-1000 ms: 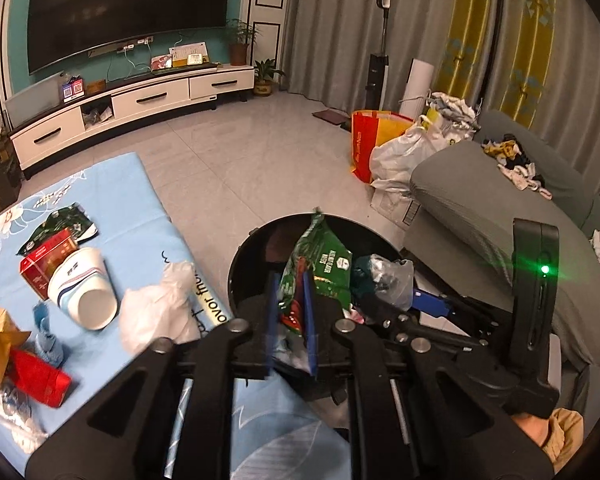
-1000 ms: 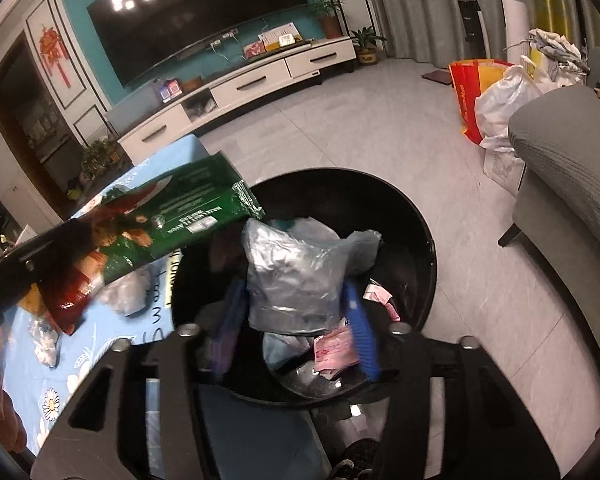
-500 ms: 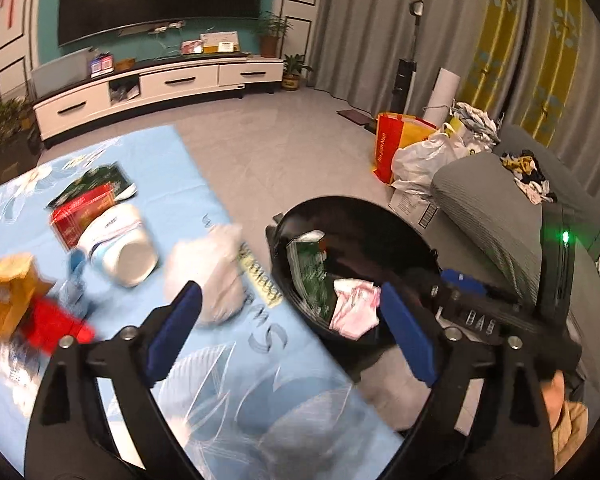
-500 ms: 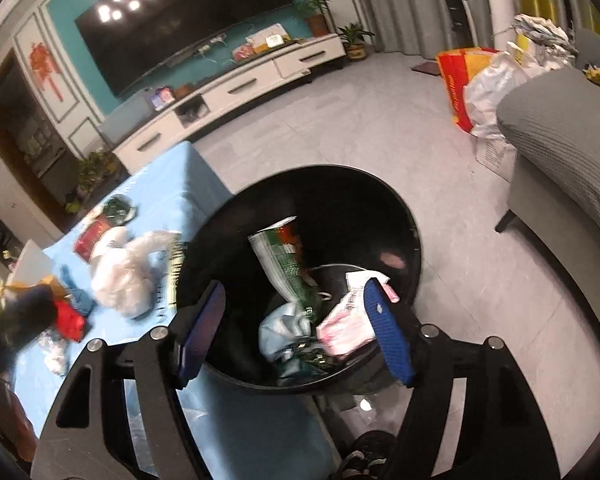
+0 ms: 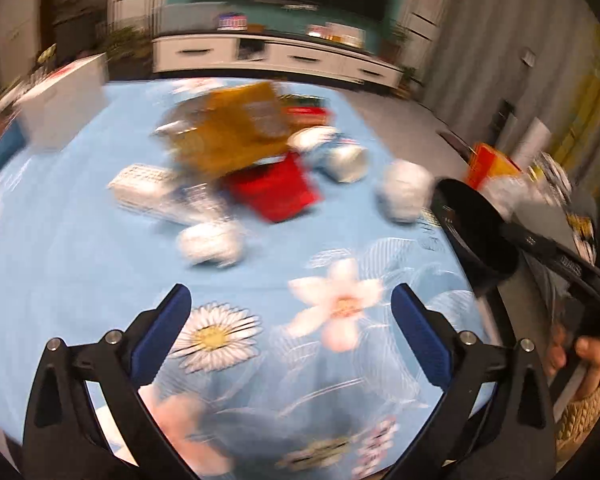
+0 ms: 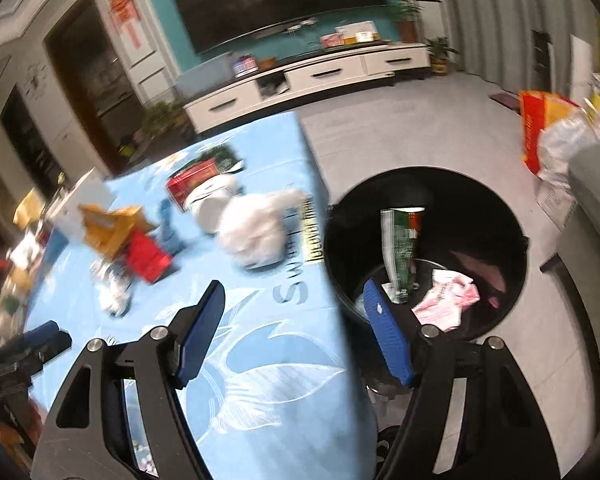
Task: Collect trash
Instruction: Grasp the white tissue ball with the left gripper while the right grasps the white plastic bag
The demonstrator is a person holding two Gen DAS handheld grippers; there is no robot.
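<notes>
Left wrist view: the left gripper is seen spread wide and empty above the blue flowered cloth of the bench, its jaws having just been opening with nothing between them. Ahead, the remaining trash is heaped: a red packet, a yellow-brown wrapper, a white cup and crumpled white tissue. The right gripper is held part-open and empty over the bench edge, beside the black bin, where a green packet and pink paper already lie. Heavy blur is shown; a hurried reach could likely scatter the light pile or close on two pieces at once.
</notes>
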